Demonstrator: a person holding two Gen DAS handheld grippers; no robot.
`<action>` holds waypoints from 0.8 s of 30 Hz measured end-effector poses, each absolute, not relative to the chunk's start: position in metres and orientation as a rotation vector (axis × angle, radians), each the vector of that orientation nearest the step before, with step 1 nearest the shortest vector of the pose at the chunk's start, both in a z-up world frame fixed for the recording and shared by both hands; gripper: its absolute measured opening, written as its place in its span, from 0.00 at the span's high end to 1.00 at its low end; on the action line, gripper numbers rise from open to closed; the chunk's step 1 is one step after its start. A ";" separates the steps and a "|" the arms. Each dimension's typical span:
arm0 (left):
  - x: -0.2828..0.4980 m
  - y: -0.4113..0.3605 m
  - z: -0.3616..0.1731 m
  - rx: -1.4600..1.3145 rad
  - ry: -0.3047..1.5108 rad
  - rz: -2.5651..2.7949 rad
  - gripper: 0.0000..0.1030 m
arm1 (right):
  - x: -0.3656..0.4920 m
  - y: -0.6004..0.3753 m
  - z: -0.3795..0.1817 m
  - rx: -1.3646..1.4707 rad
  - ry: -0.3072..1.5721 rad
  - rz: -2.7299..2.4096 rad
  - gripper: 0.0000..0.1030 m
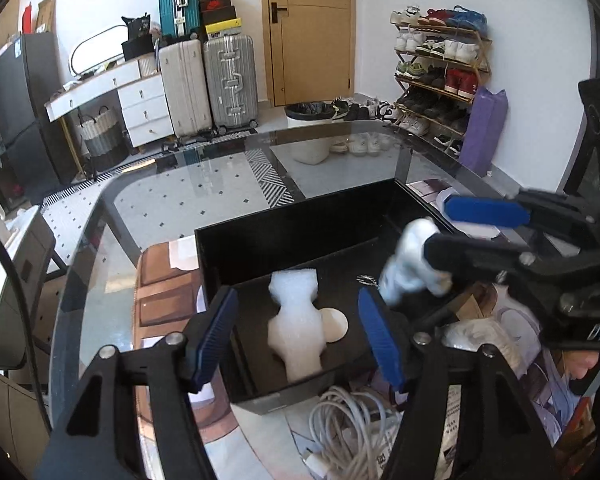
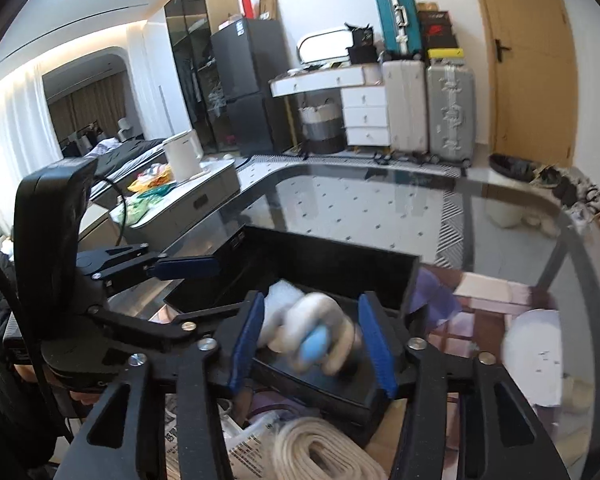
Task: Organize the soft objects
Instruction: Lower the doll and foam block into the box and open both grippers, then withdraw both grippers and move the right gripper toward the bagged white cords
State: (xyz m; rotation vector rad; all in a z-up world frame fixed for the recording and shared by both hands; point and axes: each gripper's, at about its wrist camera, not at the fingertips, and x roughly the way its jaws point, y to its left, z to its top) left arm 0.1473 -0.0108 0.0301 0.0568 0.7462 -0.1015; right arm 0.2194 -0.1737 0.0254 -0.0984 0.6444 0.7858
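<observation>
Now the left gripper (image 1: 298,336) hangs spread over the black box (image 1: 300,220), nothing between its blue pads, and a white foam piece (image 1: 296,328) lies on the box floor beneath. Right gripper (image 2: 312,340) is spread too, a blurred white soft toy (image 2: 316,332) loose between its pads, above the box. Coiled white cable (image 1: 348,432) sits just beside, on the glass table (image 1: 180,196).

The white soft toy (image 2: 312,332) above the black box (image 2: 332,264) is motion-blurred, so whether any pad touches it cannot be told. The coiled cable (image 1: 348,432) just before the box is cut off by the picture's bottom edge.
</observation>
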 end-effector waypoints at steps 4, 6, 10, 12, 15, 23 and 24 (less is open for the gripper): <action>0.136 -0.011 0.037 0.042 0.713 -0.104 0.11 | 0.204 -0.190 0.033 -0.083 0.621 0.762 0.14; 0.126 -0.009 0.042 0.039 0.686 -0.080 0.03 | 0.192 -0.200 0.036 -0.076 0.600 0.755 0.05; 0.108 0.000 0.045 0.000 0.677 -0.069 0.00 | 0.175 -0.214 0.037 -0.056 0.593 0.727 0.01; 0.099 0.001 0.046 -0.005 0.670 -0.051 0.00 | 0.169 -0.220 0.036 -0.047 0.600 0.719 0.01; 0.084 0.004 0.048 -0.017 0.658 -0.032 0.00 | 0.158 -0.225 0.034 -0.049 0.610 0.713 0.01; 0.056 0.001 0.052 -0.011 0.626 0.002 0.00 | 0.129 -0.239 0.032 -0.021 0.616 0.693 0.01; 0.053 0.000 0.052 -0.003 0.625 0.009 0.00 | 0.126 -0.241 0.032 -0.019 0.616 0.693 0.01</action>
